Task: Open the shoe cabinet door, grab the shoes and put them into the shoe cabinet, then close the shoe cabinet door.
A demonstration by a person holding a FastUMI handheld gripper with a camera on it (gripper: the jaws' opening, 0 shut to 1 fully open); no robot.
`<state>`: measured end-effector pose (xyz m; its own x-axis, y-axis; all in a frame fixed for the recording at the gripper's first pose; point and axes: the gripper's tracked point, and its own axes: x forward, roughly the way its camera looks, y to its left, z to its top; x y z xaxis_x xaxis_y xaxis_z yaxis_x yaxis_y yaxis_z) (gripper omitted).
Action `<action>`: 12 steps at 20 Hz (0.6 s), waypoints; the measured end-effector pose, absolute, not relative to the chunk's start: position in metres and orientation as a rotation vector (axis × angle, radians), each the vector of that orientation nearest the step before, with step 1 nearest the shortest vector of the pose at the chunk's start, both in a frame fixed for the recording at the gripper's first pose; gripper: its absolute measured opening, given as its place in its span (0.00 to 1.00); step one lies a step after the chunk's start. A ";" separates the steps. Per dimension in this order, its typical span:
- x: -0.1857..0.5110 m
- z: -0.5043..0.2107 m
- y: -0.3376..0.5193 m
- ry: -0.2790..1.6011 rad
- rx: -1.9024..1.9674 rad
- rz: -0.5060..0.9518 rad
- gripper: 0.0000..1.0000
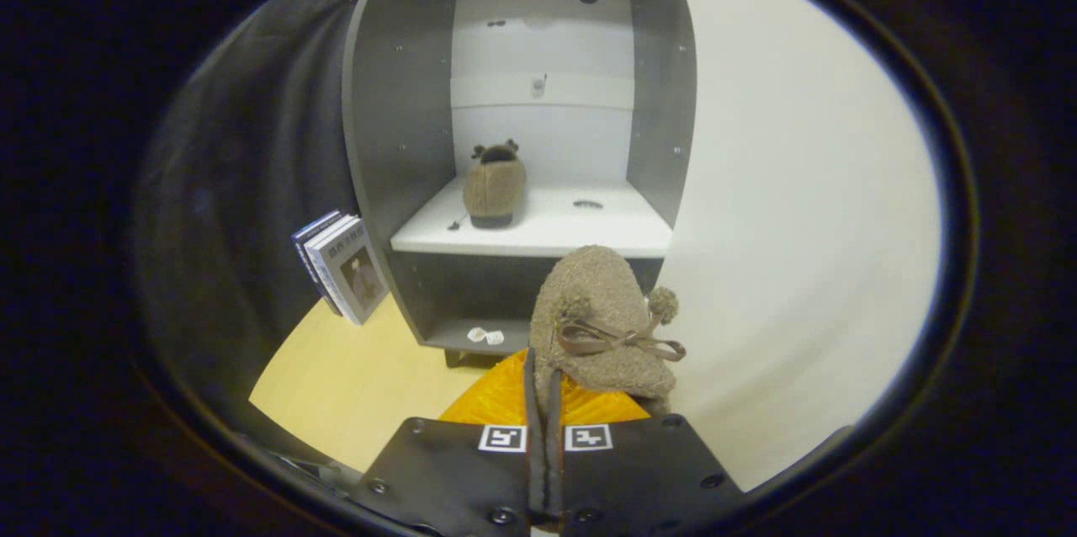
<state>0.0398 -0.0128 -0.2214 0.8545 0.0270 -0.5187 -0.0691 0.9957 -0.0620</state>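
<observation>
The shoe cabinet (379,99) stands open just ahead, grey-walled with a white back. One brown fuzzy slipper (493,188) rests on its white shelf (606,238), toe toward me, at the shelf's left half. My gripper (545,385) is shut on the second brown slipper (602,318), pinching its rim between the orange fingers (496,398). That slipper hangs in front of the shelf's edge, toward its right side, with a ribbon bow and pom-pom showing. The open white door (799,209) spreads to the right of the cabinet.
Several books (341,263) lean against the cabinet's left outer wall on the pale wood floor (362,385). A lower compartment under the shelf holds a small white item (485,337). Black cloth hangs to the left.
</observation>
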 end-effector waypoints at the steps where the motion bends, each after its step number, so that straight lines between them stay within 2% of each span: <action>1: 0.055 -0.209 -0.013 0.526 -0.090 0.050 0.03; 7: 0.146 -0.157 -0.009 0.447 -0.145 0.021 0.03; 12: 0.235 -0.141 -0.003 0.419 -0.165 -0.008 0.03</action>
<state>0.2350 -0.0027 -0.1408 0.9135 -0.0417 -0.4047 -0.0262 0.9867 -0.1607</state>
